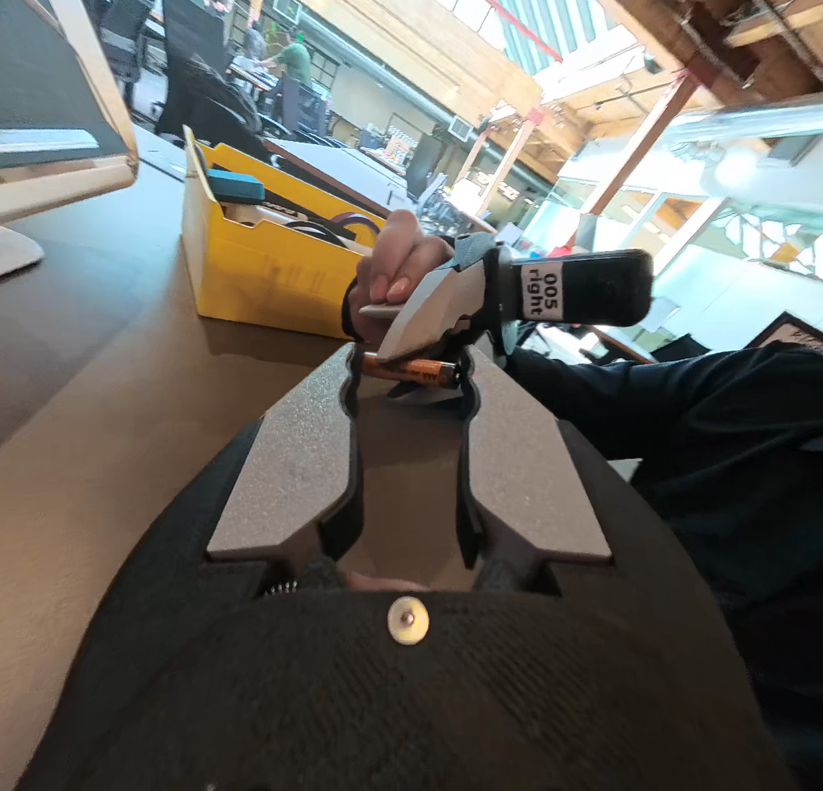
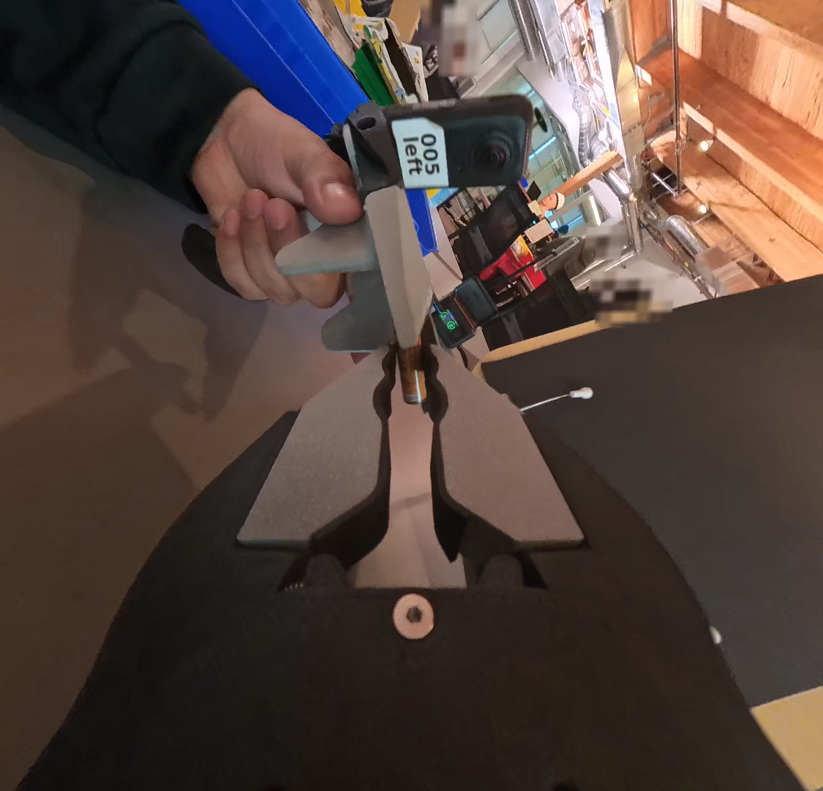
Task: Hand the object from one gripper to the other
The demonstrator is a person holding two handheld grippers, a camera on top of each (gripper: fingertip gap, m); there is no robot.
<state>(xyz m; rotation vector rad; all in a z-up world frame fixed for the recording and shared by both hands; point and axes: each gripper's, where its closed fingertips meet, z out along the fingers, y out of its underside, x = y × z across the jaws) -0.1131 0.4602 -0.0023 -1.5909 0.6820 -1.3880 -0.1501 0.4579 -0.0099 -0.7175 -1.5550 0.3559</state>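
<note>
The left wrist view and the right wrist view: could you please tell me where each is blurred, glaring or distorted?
Left wrist view: the battery between the left tool's tips is sharp, the skylights blow out to white, the upper right smears with motion blur, and the wide lens bends the yellow box. Right wrist view: softer overall, the battery is slightly blurred, and shadows fall on the table.

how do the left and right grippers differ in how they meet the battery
The left gripper's fingers stand wide, the right gripper's narrow. The battery lies crosswise between the left gripper's fingers, lengthwise along the right gripper's. Both have grey fingers and meet at the battery.
</note>
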